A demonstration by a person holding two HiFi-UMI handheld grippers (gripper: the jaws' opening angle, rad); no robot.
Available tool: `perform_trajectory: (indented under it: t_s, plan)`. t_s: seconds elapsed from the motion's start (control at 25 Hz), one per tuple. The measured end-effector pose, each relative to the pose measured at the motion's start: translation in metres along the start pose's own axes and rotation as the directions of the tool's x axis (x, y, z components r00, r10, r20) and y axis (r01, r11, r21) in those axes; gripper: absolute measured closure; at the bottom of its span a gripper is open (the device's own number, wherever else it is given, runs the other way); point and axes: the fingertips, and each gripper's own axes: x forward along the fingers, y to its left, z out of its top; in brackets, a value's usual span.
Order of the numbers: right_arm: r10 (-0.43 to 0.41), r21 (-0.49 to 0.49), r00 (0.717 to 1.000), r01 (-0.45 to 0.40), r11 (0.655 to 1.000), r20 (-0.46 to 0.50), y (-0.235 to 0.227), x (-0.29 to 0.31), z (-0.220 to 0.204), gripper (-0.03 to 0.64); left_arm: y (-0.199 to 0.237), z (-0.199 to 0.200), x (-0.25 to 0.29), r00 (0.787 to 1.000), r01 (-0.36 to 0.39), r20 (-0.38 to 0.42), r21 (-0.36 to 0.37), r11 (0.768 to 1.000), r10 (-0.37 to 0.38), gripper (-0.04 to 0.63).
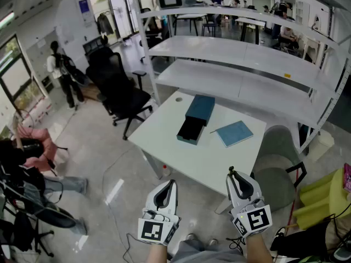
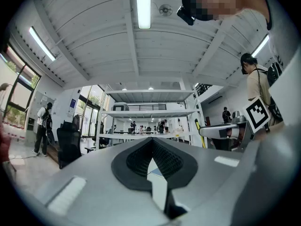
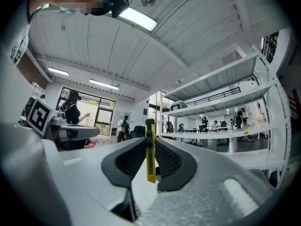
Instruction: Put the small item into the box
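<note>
- The left claw (image 1: 167, 186) is seen at the lower centre of the head view, left of the other claw. In its own view (image 2: 151, 148) its black ribbed pads are closed together with nothing between them.
- The right claw (image 1: 233, 175) is seen lower centre-right in the head view. In its own view (image 3: 150, 155) it is clamped on the small item (image 3: 150, 160).
- The small item is a slim, flat yellow bar with a black tip. It is held upright between the pads, its black end sticking out past the claw tips.
- Both claws are held short of the near edge of the white table (image 1: 181, 155), well apart from the things on it.
- A grey chair (image 1: 277, 171) is seen just beside the table's right edge.
- The teal box (image 1: 200, 107) is seen at the middle of the frame, on the far half of the table. Its dark drawer (image 1: 190, 131) is pulled out toward the near side.
- A flat teal panel (image 1: 234, 133) is laid on the table just right of the box.
- White shelves (image 1: 247, 59) are seen beyond the table, and a black office chair (image 1: 118, 86) at the upper left.
</note>
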Motion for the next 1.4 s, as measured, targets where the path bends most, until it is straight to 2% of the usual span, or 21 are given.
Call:
perform_trajectory:
  t_s: [0.48,0.8,1.12,1.4]
  plan:
    - [0.004,-0.001,1.000,-0.004,1.000,0.003,0.008,0.010,-0.003,0.554,0.009,-0.002,0.002,1.000,0.010,0.001,-0.004,1.000,-0.010,0.580]
    - [-0.022,0.033,1.000,0.022,0.999,0.020,0.013,0.025,-0.002,0.554,0.028,-0.002,0.006,1.000,0.026,0.010,-0.006,1.000,-0.026,0.580]
    - [-0.057,0.037,0.998,0.056,0.998,0.022,0.023,0.041,-0.004,0.554,0.047,-0.007,0.011,0.998,0.068,0.007,-0.003,0.998,-0.068,0.580]
    - [-0.067,0.035,0.998,0.066,0.997,0.010,0.020,0.054,-0.009,0.554,0.059,-0.009,0.021,0.997,0.071,0.006,-0.019,0.997,-0.070,0.580]
